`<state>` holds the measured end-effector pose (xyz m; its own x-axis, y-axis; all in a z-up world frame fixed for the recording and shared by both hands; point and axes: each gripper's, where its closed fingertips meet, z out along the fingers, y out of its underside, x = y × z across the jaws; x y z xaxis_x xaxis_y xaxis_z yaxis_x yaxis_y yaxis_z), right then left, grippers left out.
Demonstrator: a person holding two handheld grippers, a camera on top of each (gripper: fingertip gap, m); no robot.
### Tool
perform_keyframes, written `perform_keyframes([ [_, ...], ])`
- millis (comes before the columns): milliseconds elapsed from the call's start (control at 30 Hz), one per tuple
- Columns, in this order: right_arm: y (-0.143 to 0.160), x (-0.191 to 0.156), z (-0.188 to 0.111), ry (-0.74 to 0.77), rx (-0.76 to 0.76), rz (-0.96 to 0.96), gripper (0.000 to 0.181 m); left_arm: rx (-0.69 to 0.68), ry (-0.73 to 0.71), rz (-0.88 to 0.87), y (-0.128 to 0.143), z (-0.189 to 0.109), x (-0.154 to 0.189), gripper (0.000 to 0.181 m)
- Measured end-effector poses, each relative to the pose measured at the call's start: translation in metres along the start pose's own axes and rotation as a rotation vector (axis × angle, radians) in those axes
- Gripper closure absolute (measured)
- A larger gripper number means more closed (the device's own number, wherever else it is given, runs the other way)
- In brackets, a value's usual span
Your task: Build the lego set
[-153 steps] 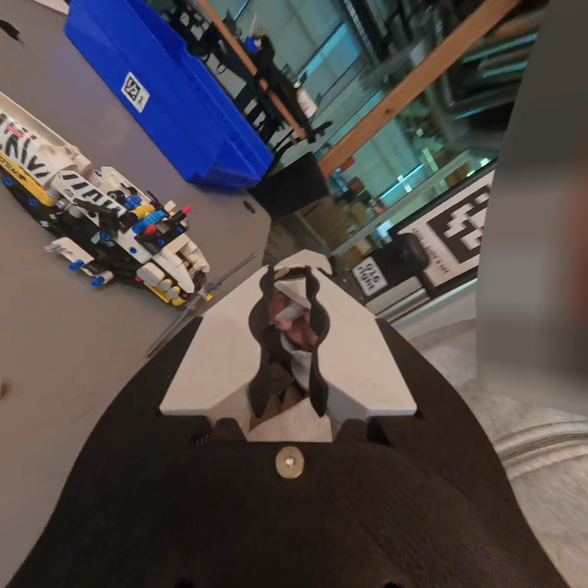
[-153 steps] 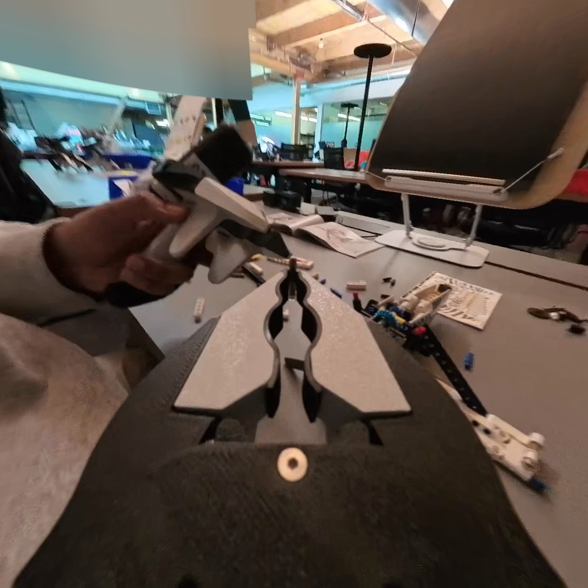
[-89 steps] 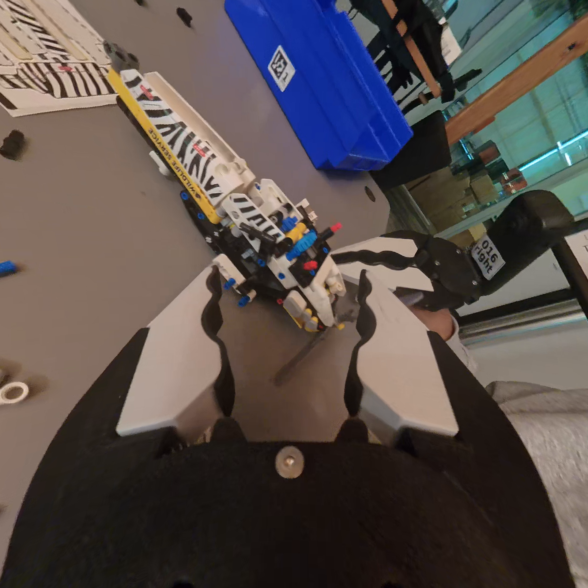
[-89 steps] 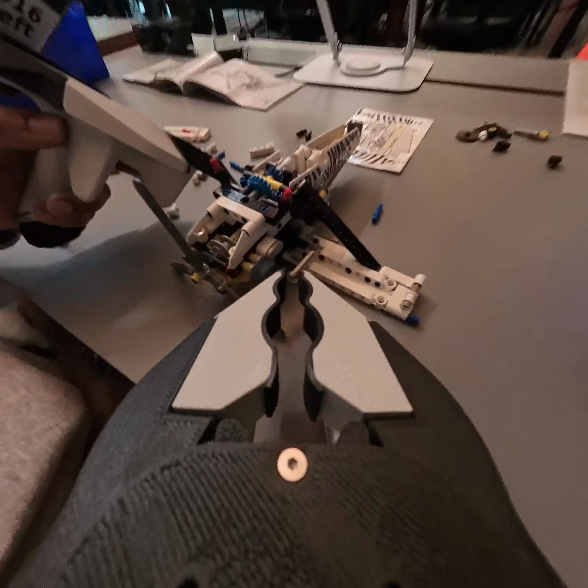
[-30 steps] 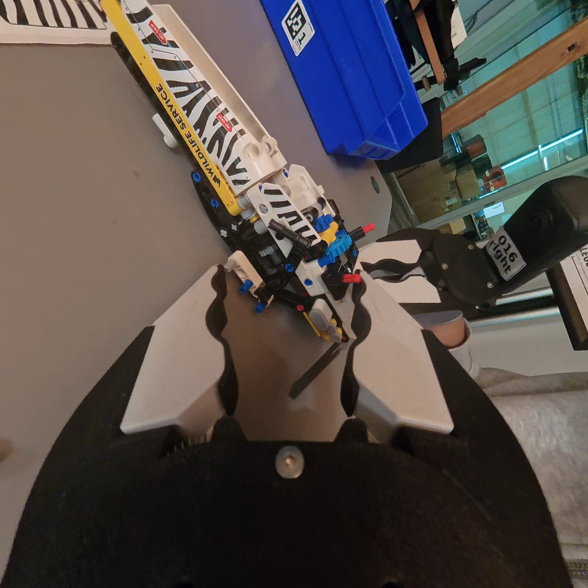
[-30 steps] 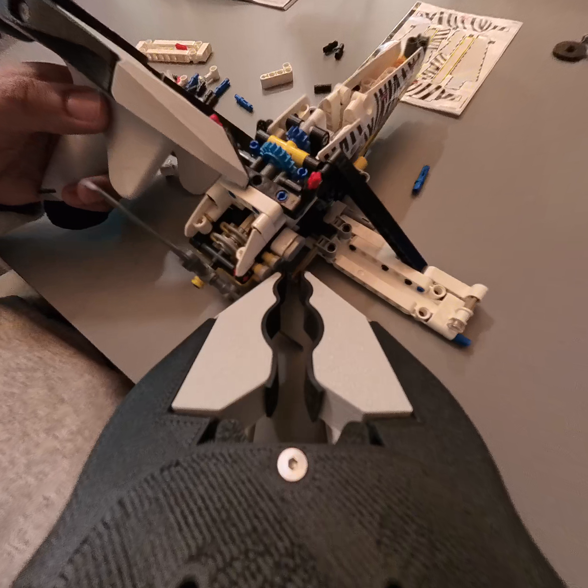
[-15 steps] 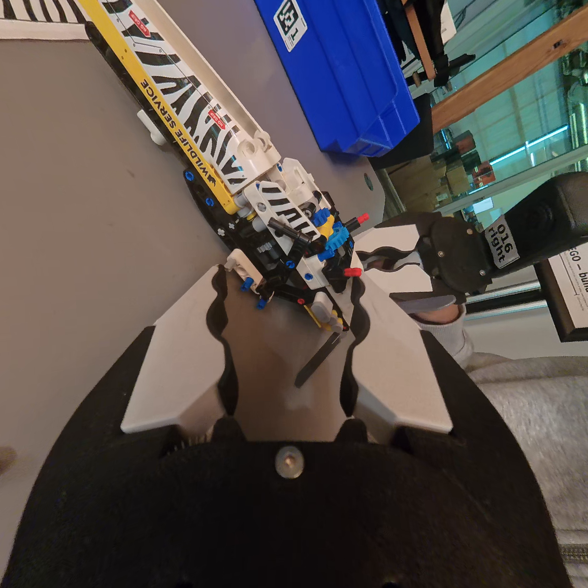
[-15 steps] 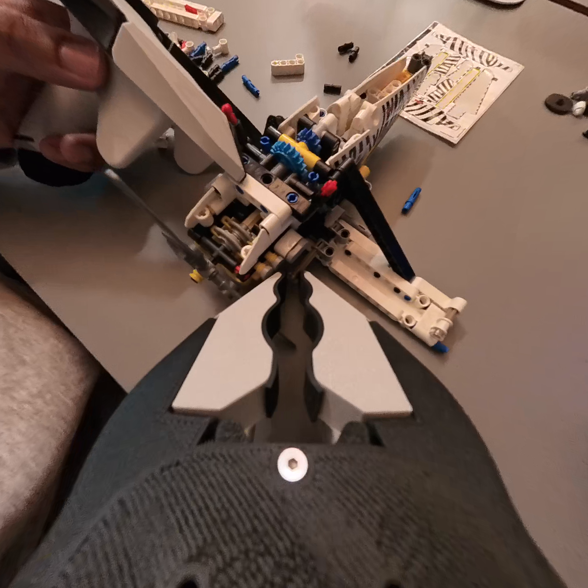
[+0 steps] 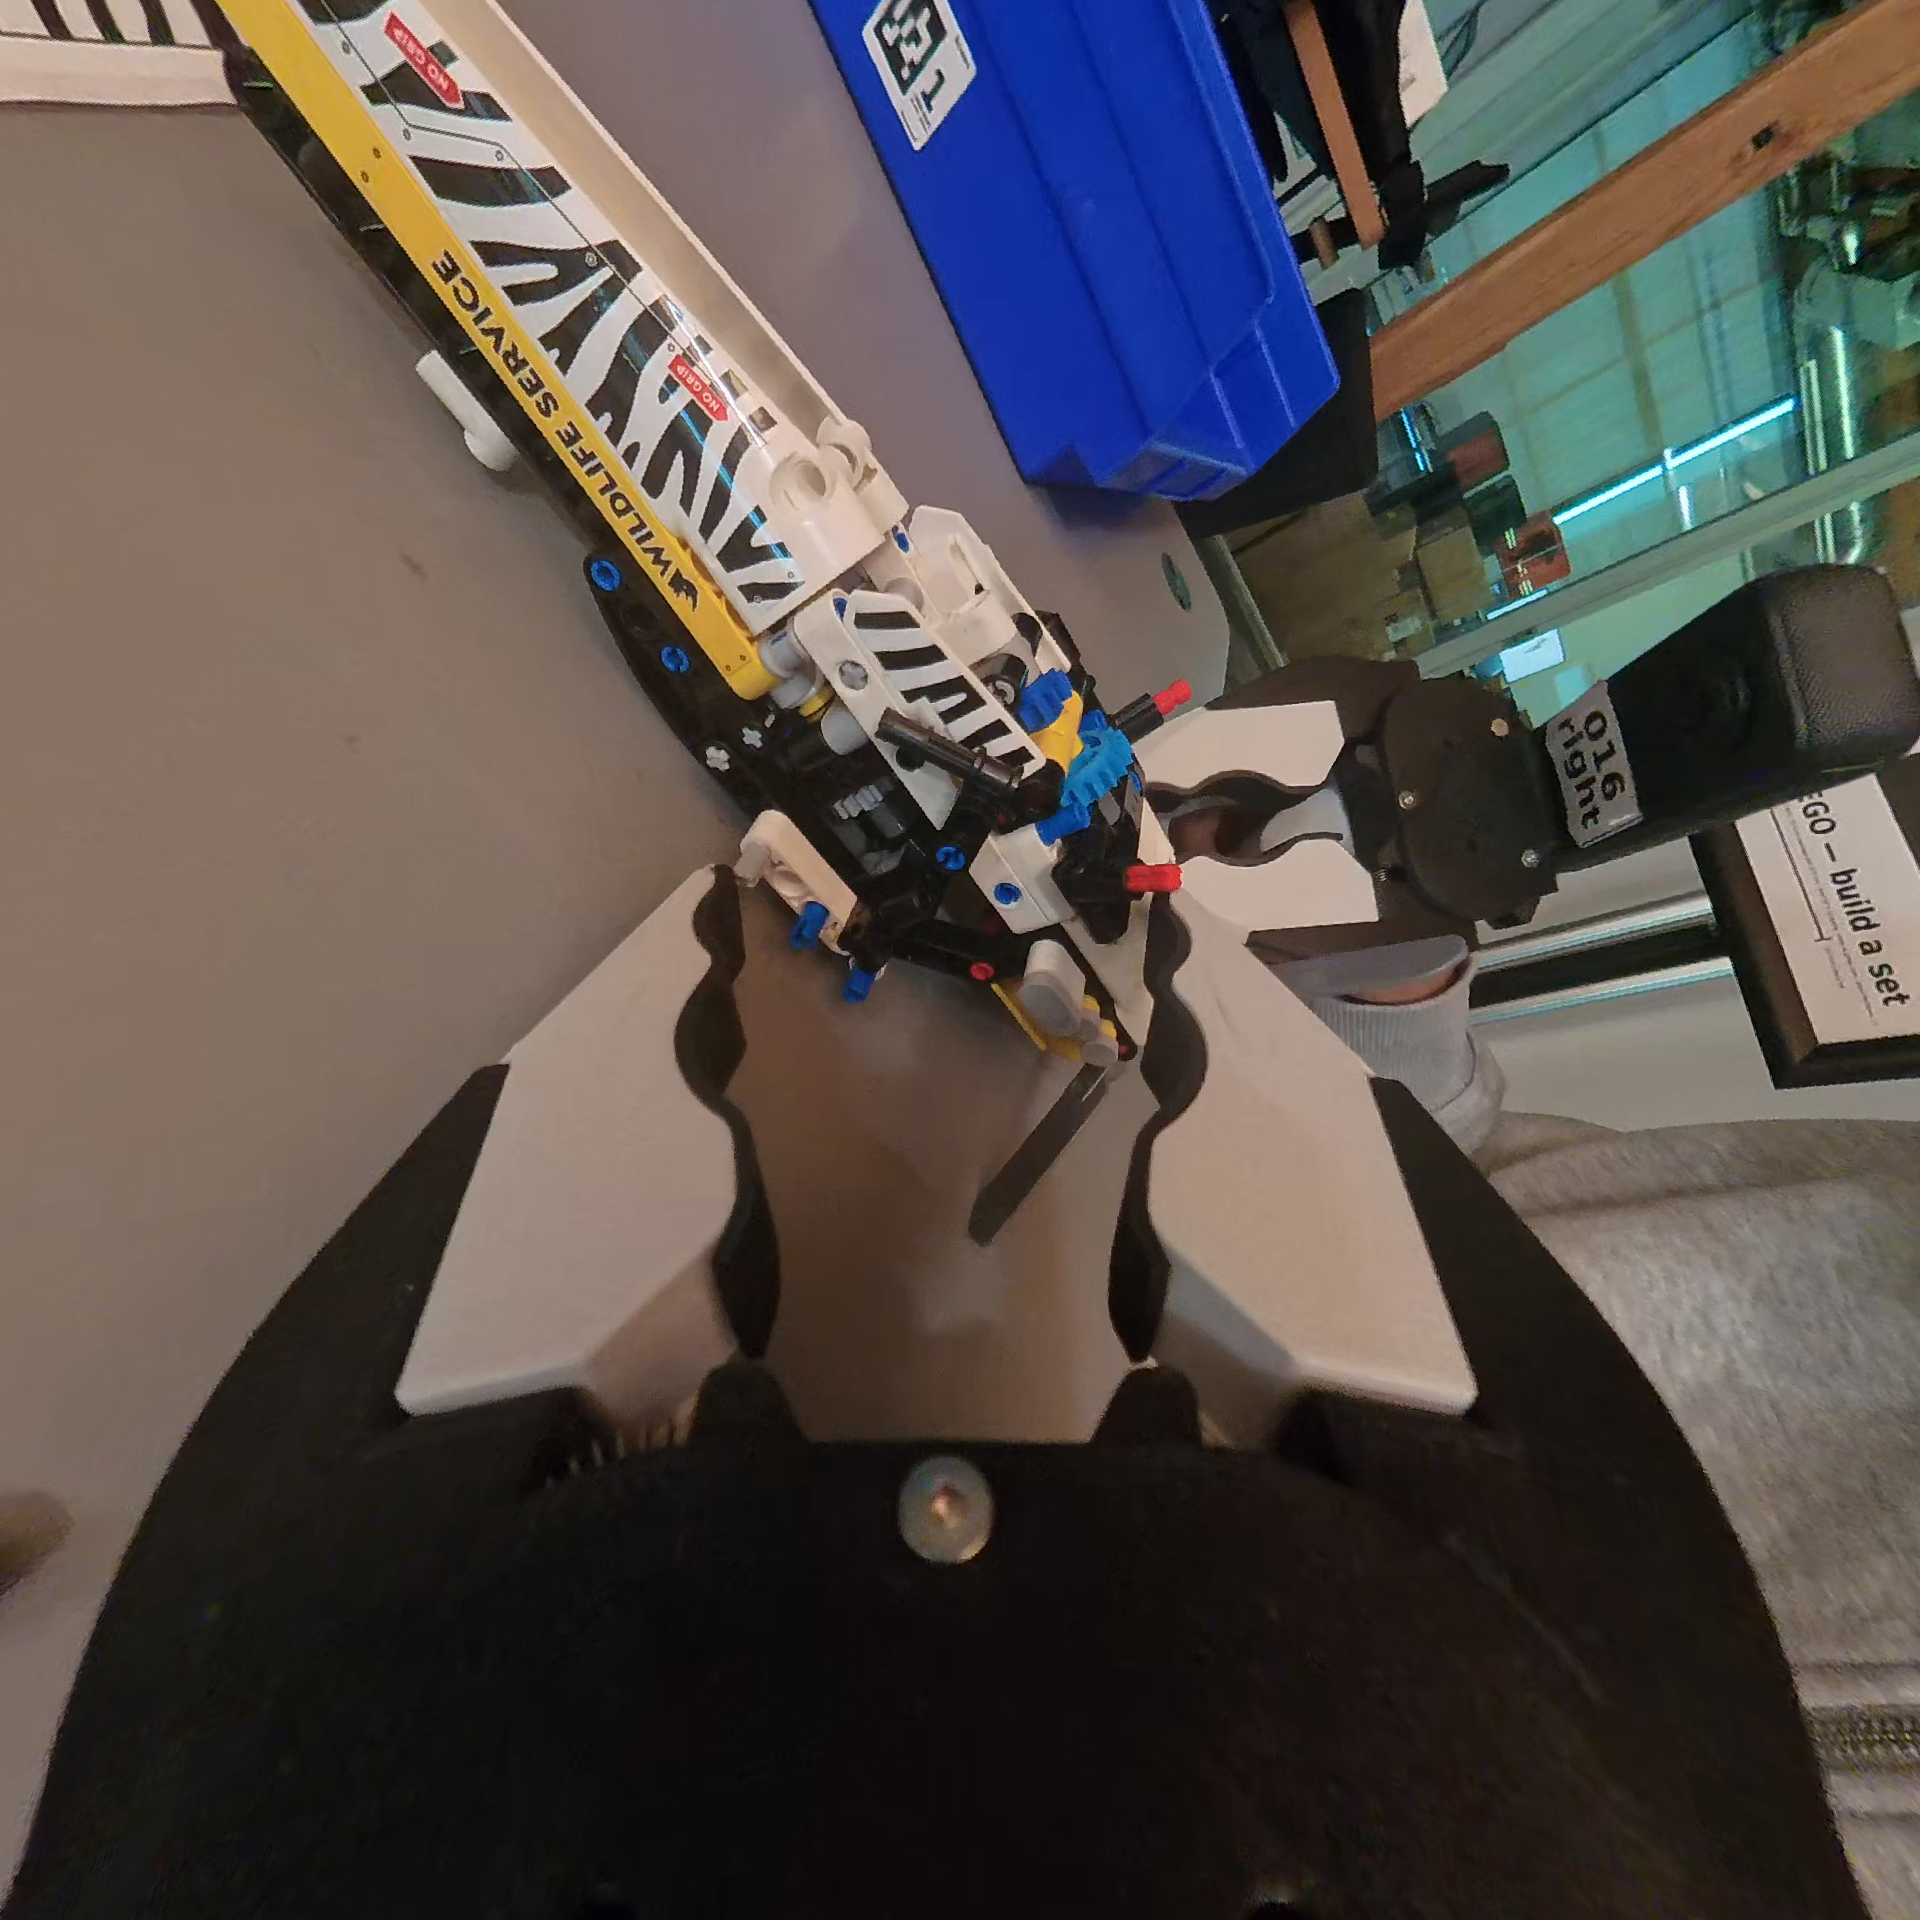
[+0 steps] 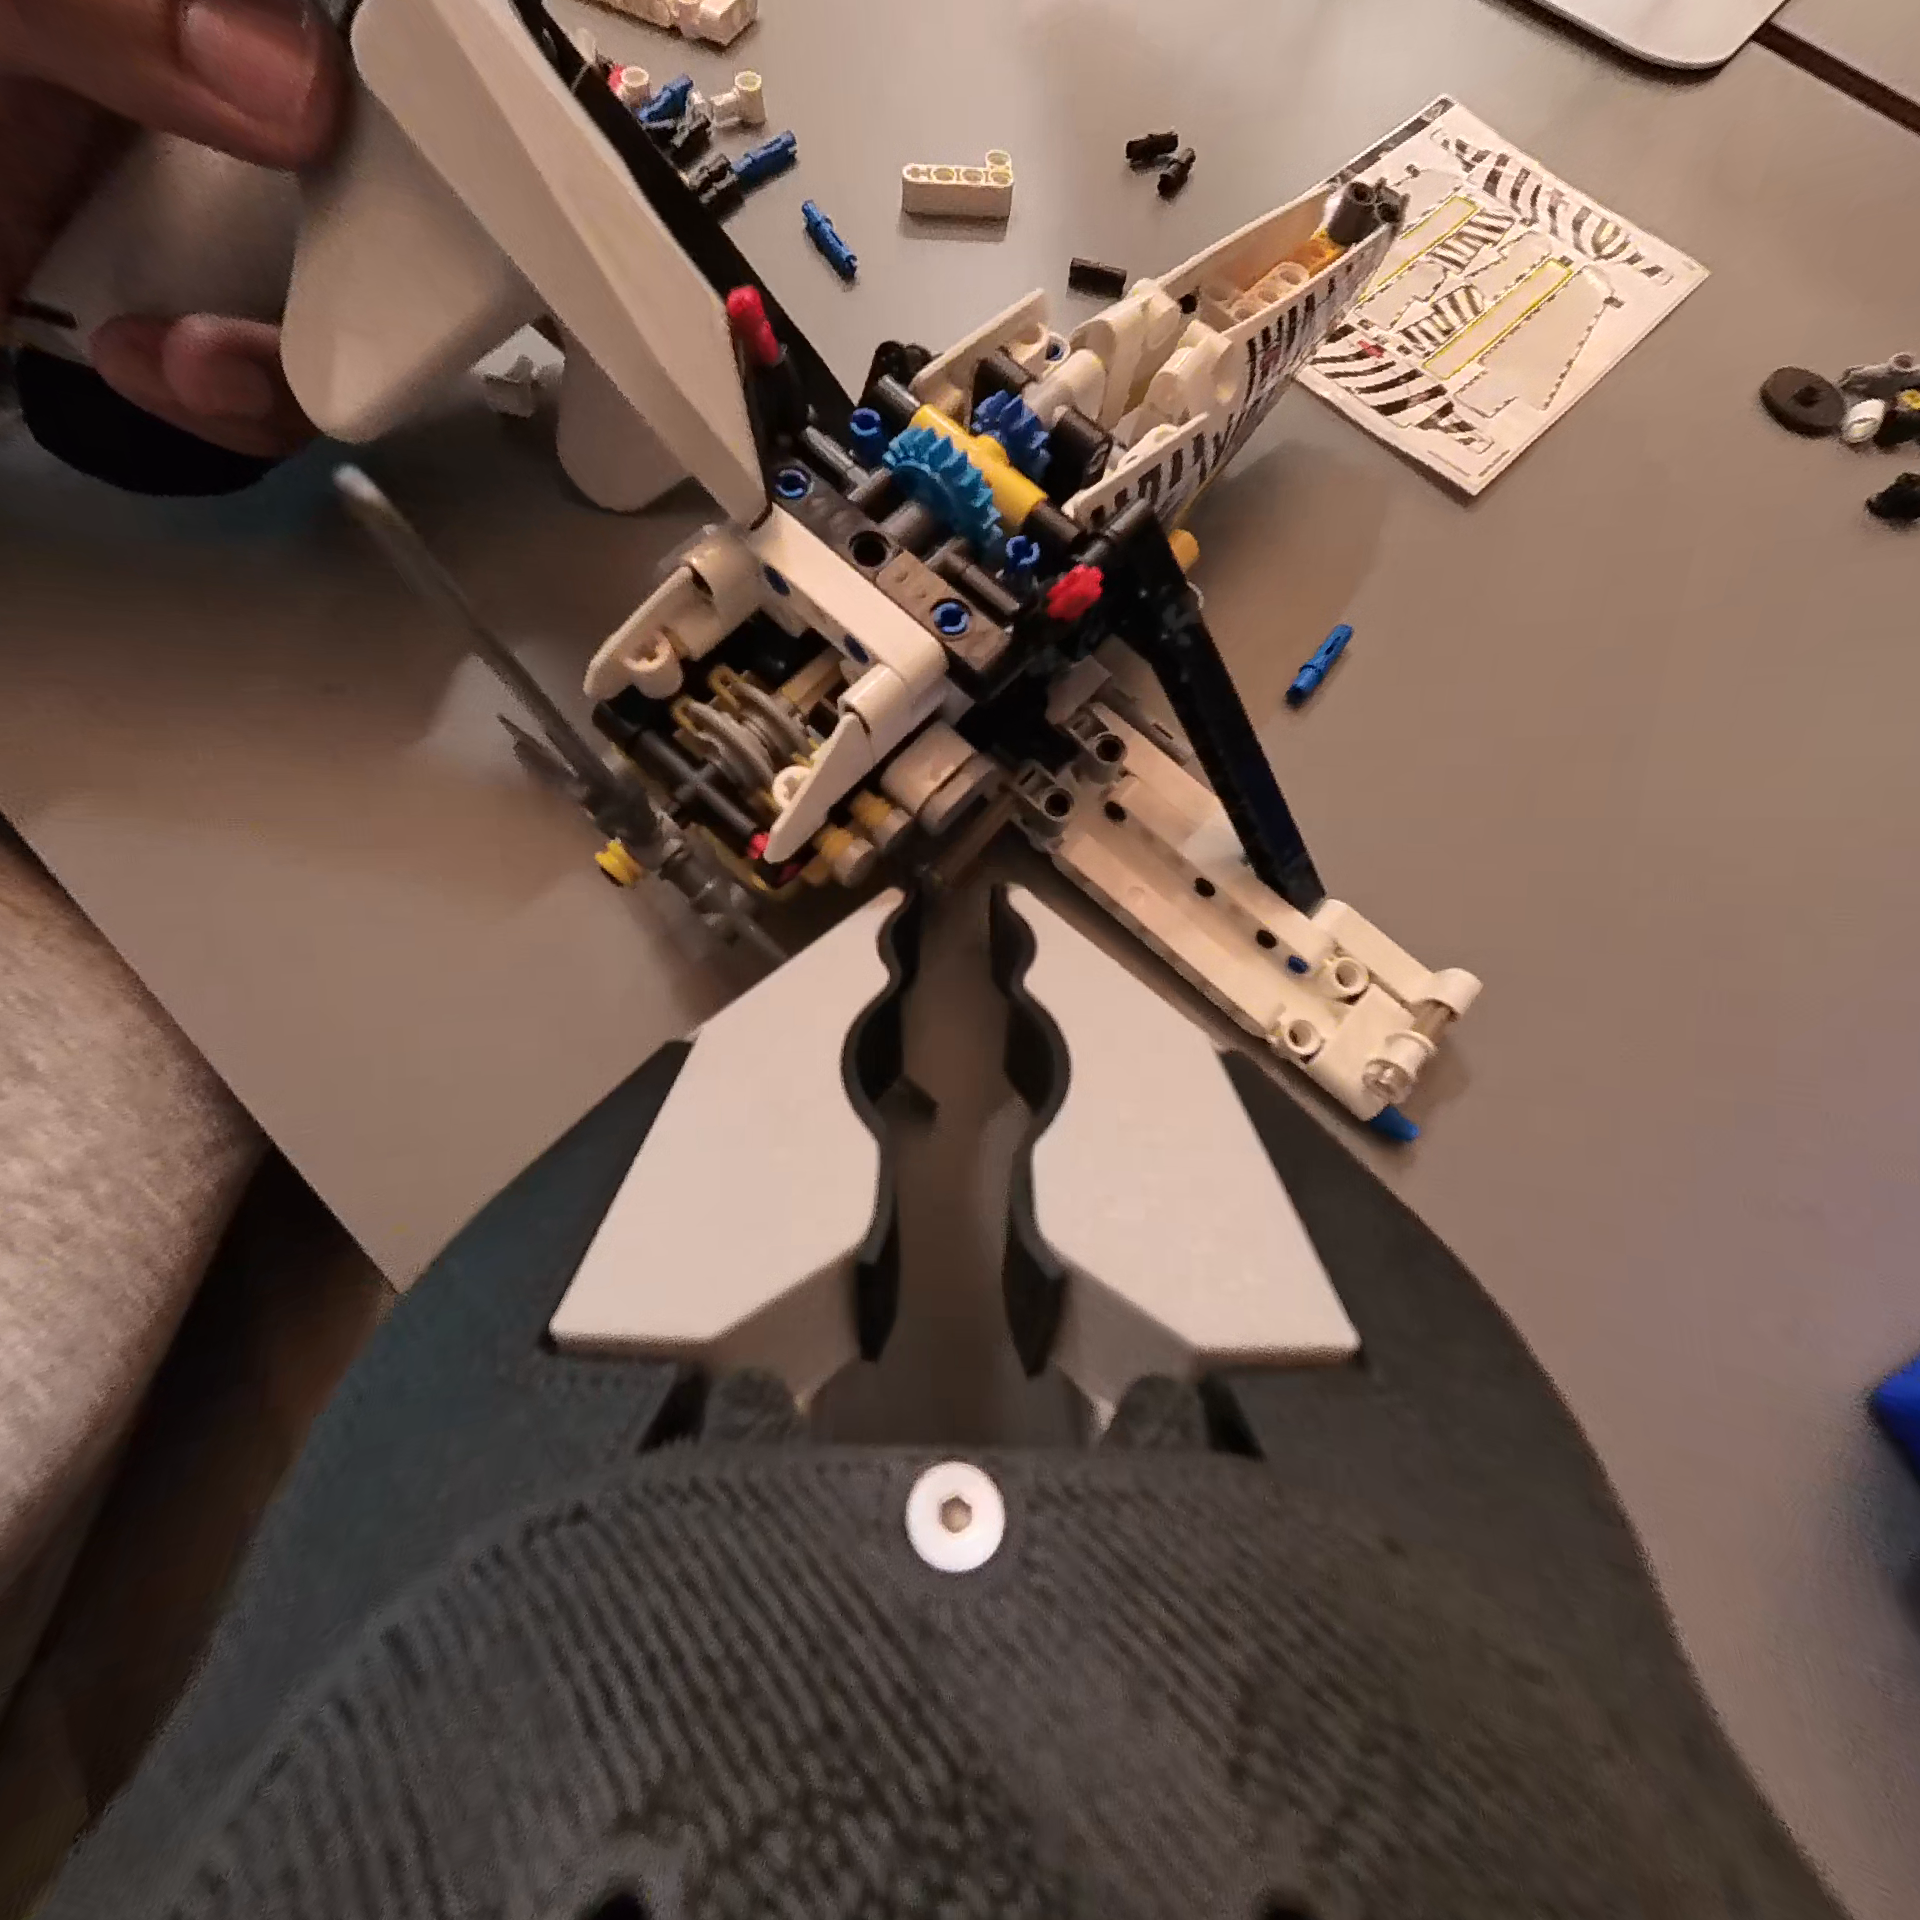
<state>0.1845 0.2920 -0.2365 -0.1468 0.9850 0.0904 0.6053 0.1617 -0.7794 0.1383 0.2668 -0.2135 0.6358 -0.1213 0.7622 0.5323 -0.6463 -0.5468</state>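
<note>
Dim warm indoor light w/ soft shadows on the grey surface, fisheye bending at edges, foreground slightly blurred.

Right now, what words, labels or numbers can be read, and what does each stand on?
I won't quote writing; it stands on:
Yellow strip of the lego model.
White tag on the blue bin.
Grey tag on the right gripper.
Framed sign beyond the table.
Sticker sheet: too small to read.

1. I see the lego model lying on the bench.
2. Sticker sheet behind it; loose pieces scattered behind, left.
3. Bin right of the model.
</note>
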Motion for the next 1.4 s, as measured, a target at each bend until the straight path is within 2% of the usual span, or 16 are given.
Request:
perform_keyframes([
  [133, 0.002, 0.004, -0.007, 0.006, 0.027, -0.119, 0.160, 0.002, 0.019, -0.010, -0.002, -0.002, -0.001, 0.105],
  [267, -0.007, 0.006, -0.013, 0.015, 0.122, -0.288, 0.147, 0.006, 0.038, -0.021, -0.006, -0.004, -0.003, 0.105],
  [400, -0.014, 0.003, -0.007, -0.048, 0.139, -0.296, 0.141, 0.023, 0.050, -0.043, -0.013, -0.007, -0.010, 0.114],
  [600, -0.019, 0.003, 0.011, -0.119, 0.096, -0.271, 0.133, 0.042, 0.089, -0.065, -0.020, -0.010, -0.014, 0.115],
  [800, -0.026, -0.004, 0.015, -0.135, 0.101, -0.219, 0.135, 0.061, 0.176, -0.118, -0.024, -0.014, -0.012, 0.115],
  [967, -0.026, -0.001, 0.018, -0.079, 0.084, -0.193, 0.139, 0.054, 0.172, -0.099, -0.022, -0.014, -0.011, 0.115],
  [1067, -0.024, -0.005, 0.019, -0.098, 0.072, -0.209, 0.146, 0.047, 0.167, -0.087, -0.020, -0.013, -0.010, 0.116],
  [1400, -0.023, 0.001, 0.013, -0.133, 0.090, -0.184, 0.145, 0.046, 0.174, -0.099, -0.020, -0.012, -0.010, 0.116],
])
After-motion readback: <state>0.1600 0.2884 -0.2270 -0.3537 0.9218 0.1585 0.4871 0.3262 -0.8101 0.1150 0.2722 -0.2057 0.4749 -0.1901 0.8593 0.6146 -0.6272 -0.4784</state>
